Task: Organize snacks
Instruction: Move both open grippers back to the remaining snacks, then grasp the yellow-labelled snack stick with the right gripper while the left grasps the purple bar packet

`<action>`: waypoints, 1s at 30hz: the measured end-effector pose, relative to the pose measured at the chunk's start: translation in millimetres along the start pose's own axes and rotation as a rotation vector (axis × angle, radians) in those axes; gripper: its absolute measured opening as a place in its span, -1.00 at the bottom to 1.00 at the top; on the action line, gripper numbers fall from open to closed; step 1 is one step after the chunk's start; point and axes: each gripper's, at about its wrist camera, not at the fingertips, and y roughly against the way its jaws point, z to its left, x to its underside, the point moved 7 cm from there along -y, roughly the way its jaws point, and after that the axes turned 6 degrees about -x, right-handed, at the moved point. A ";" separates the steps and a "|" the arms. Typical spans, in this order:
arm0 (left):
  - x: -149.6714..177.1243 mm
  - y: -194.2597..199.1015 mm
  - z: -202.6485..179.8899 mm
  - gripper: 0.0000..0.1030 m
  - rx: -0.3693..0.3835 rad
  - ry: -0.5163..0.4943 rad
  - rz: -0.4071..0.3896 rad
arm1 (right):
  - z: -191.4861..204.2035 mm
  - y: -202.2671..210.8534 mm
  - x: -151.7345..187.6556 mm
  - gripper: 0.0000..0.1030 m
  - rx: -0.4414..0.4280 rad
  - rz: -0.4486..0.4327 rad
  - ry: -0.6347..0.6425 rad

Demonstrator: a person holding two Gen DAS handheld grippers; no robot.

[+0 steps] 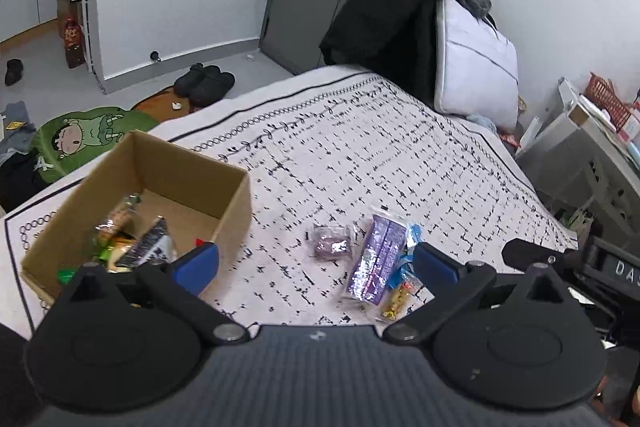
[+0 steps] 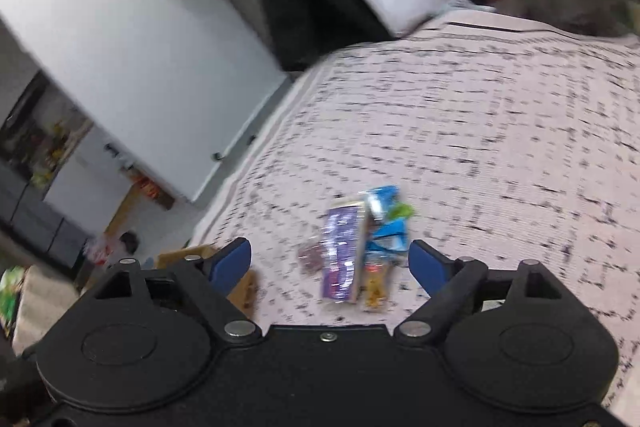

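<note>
A small pile of snacks lies on the patterned bedspread (image 1: 360, 155): a long purple packet (image 1: 374, 259), a round purple-wrapped one (image 1: 330, 243), a blue wrapper (image 1: 412, 235) and a yellow one (image 1: 396, 303). An open cardboard box (image 1: 192, 167) at the left holds several snack packets (image 1: 132, 243). My left gripper (image 1: 316, 263) is open above the bedspread, between the box and the pile, with nothing in it. In the blurred right wrist view, my right gripper (image 2: 330, 263) stands open over the same purple packet (image 2: 342, 255) and blue wrapper (image 2: 386, 239), not touching them.
A white pillow (image 1: 476, 67) and dark clothing (image 1: 392, 3) lie at the head of the bed. Black slippers (image 1: 204, 83) and a green cartoon mat (image 1: 84, 139) are on the floor beyond the bed's left edge. Shelving (image 1: 592, 147) stands at the right.
</note>
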 end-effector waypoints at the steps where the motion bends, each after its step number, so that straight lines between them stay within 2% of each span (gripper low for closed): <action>1: 1.6 -3.2 -2.5 1.00 -0.003 -0.004 0.004 | -4.1 0.2 -0.6 0.65 0.010 -0.004 -0.012; 5: 6.1 -16.8 -11.3 0.99 -0.004 -0.030 0.008 | -12.8 -3.3 1.1 0.63 0.020 0.004 -0.047; 10: 9.2 -37.4 -18.6 0.95 0.009 -0.030 0.032 | -21.0 -13.9 5.8 0.46 0.055 0.022 -0.093; 15: 16.7 -57.2 -25.9 0.93 0.022 -0.025 0.055 | -31.4 -24.7 14.0 0.39 0.077 0.053 -0.157; 20: 25.7 -75.5 -33.7 0.77 0.045 -0.028 0.088 | -41.1 -33.5 19.2 0.34 0.100 0.074 -0.212; 25: 32.6 -94.4 -39.9 0.72 0.056 -0.034 0.118 | -53.3 -41.2 21.5 0.21 0.131 0.079 -0.266; 30: 35.1 -113.6 -48.4 0.63 0.070 -0.035 0.142 | -58.6 -48.4 22.1 0.21 0.137 0.085 -0.285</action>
